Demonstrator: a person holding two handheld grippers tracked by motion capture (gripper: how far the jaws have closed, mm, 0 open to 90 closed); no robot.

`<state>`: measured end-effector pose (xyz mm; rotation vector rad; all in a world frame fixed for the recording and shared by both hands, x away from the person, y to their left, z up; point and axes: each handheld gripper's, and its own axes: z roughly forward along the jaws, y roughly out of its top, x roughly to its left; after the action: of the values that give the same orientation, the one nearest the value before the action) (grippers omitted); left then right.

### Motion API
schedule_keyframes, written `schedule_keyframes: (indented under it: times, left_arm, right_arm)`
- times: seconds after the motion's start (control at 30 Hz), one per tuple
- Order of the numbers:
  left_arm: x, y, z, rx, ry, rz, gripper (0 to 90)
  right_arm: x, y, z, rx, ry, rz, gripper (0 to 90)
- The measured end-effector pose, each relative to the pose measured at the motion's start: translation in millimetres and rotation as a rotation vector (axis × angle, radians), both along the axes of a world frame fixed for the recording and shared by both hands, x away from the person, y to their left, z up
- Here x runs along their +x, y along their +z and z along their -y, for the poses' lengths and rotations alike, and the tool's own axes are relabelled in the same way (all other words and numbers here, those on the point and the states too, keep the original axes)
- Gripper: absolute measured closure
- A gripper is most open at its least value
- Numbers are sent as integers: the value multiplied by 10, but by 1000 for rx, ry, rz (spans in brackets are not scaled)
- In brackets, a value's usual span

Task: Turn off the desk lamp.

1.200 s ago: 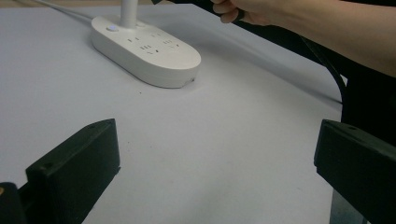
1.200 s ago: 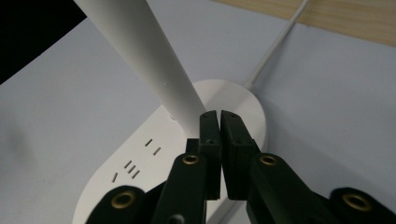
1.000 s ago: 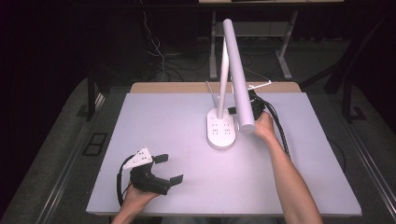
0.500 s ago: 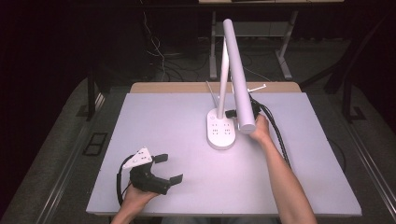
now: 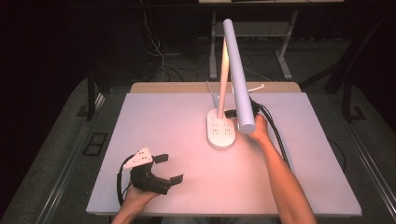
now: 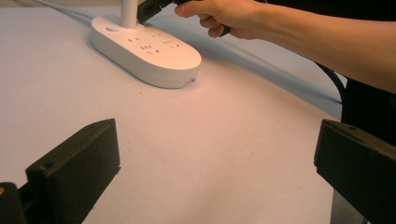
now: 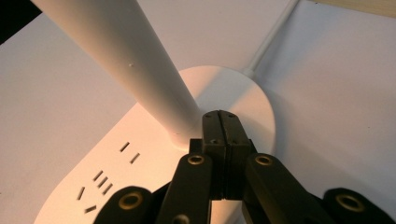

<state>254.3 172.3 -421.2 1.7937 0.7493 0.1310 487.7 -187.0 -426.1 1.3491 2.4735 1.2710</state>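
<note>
The fingers of the right gripper [image 7: 223,135] are pressed flat together with nothing held between them, and their tips are seen in the right gripper view just at the foot of the lamp stem [image 7: 135,65], over the rear end of the lamp base [image 7: 149,182]. The fingers of the left gripper [image 5: 168,169] are spread wide and empty, and that gripper is rested near the front left corner of the table [image 5: 154,116], well apart from the lamp.

The lamp base [image 5: 220,132] is set on the middle of the table, slightly toward the far edge. Its long axis is laid from the far side toward the person, with the stem [image 5: 223,79] raised from its far end and the socket slots spread over the near end. The long lamp head [image 5: 239,74] is slanted down toward the person, its lower end hung just above the right hand [image 5: 258,127].

The coming move is judged to turn on a small button [image 6: 112,28] on the base, seen in the left gripper view close to the stem's foot. The closed tips are placed just beside the stem on the base's far end, so only a short press downward would seem to be called for. The right hand is much the nearer one; the left is not needed.
</note>
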Motion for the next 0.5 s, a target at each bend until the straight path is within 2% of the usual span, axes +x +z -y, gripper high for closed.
schedule_keyframes:
  times: [0.37,0.5]
  left_arm:
    - [-6,-3,10,5,-2,1,0]
    - [-5,-5,13,7,-2,2,0]
  right_arm:
    - [2,-11,12,2,0,-1,900]
    - [-14,-17,-3,-15,1,19,900]
